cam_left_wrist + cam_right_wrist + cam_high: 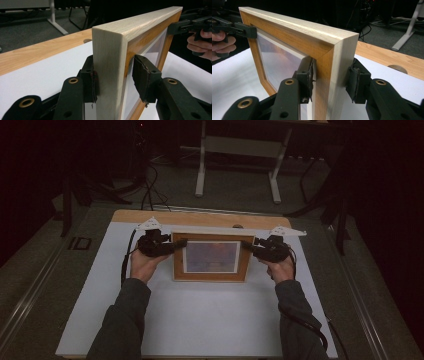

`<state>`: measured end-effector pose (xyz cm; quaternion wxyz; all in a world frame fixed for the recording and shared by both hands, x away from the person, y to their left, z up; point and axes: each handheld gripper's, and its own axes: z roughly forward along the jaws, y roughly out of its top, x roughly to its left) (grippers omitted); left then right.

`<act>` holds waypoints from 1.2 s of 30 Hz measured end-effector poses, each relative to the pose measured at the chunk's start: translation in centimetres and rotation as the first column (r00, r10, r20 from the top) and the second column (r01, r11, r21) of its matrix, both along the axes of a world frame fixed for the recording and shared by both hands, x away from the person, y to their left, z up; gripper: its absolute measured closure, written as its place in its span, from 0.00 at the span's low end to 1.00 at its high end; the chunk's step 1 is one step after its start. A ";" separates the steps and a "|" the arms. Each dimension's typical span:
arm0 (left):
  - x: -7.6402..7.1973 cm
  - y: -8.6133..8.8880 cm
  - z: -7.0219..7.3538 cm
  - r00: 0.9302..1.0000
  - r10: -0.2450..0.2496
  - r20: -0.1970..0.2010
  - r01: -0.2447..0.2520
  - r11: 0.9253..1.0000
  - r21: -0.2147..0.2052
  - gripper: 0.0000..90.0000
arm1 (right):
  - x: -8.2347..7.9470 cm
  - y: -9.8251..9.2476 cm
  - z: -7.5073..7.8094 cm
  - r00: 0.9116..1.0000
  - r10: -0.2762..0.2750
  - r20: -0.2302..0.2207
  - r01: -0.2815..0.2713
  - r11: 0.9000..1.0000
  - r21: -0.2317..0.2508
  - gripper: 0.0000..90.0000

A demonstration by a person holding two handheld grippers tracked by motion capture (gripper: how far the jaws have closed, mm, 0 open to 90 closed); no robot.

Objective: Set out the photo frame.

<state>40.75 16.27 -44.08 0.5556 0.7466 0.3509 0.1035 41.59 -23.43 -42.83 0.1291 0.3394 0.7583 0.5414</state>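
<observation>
Wooden picture frame [210,276] upright on white table [200,325], long axis left-right, glass facing the person; left gripper [115,75] loosely straddling one end, right gripper [330,77] clamping the other.

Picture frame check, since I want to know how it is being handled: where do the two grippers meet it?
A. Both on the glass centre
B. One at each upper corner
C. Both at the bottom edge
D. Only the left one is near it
B: the left gripper and the right gripper each straddle an upper corner of the wooden picture frame.
</observation>
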 end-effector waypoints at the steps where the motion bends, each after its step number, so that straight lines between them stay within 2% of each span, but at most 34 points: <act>1: 0.1 0.1 -0.1 1.000 0.002 -0.001 -0.002 1.000 -0.005 0.64 | 0.1 0.1 0.0 1.000 -0.002 0.000 0.002 1.000 0.000 0.66; 5: 0.4 0.3 -0.3 1.000 0.014 -0.003 -0.014 1.000 -0.020 0.63 | 0.3 0.4 -0.2 1.000 -0.014 0.001 0.014 1.000 0.007 0.66; 10: 0.6 0.5 -0.4 0.999 0.022 -0.026 -0.023 0.999 -0.033 0.62 | 0.4 0.7 -0.4 1.000 -0.011 -0.017 0.011 1.000 0.012 0.66; 12: 0.7 0.7 -0.5 0.998 0.027 -0.061 -0.031 0.998 -0.056 0.62 | 0.5 0.8 -0.3 1.000 -0.011 -0.026 0.011 1.000 0.013 0.66; 16: 0.8 0.7 -0.5 0.995 0.023 -0.093 -0.031 0.996 -0.079 0.61 | 0.4 0.8 -0.3 0.999 -0.012 -0.037 0.012 1.000 0.014 0.66; 23: 0.6 0.3 -0.4 0.990 0.005 -0.139 -0.017 0.996 -0.086 0.61 | 0.1 0.3 -0.2 0.998 -0.013 -0.061 0.014 1.000 0.016 0.66; 36: -0.1 -0.6 -0.3 0.983 -0.027 -0.183 0.008 0.995 -0.101 0.61 | -1.2 -0.8 -0.3 0.996 -0.020 -0.088 0.021 1.000 0.015 0.66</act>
